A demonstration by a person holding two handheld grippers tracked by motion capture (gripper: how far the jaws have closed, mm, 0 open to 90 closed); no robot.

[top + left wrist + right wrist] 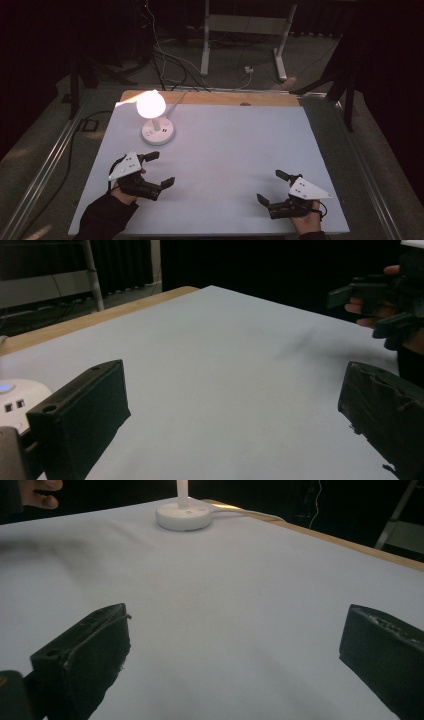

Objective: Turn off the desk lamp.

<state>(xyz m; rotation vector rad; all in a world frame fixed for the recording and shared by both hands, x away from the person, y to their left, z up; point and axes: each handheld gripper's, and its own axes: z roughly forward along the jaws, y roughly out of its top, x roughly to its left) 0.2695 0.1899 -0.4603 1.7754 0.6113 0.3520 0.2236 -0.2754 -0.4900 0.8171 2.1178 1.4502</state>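
The table [220, 145] takes up most of the room from where I stand, a wooden top almost wholly covered by a pale sheet [240, 165], with a strip of bare wood left along the far edge. The sheet looks laid down to give a plain, even working surface, and nearly all of it is bare.

The one object on it is a small lamp [156, 120], standing near the far left corner. Its round white base [158, 133] sits flat on the sheet, and a lit, glowing head [150, 103] leans over it; the glare is strong enough that I can't be sure of the head's exact shape. A cord runs off behind it over the table's back edge, which probably explains why it is parked so close to that side.

The left gripper [161, 170] rests near the front left of the sheet, the nearer of the two to the lamp, its jaws spread wide with nothing between them and pointing roughly across the table. The lamp base shows just beside its left jaw in the left gripper view. The right gripper [270, 187] sits low at the front right, well apart from the lamp, jaws equally wide and empty, aimed toward the lamp.
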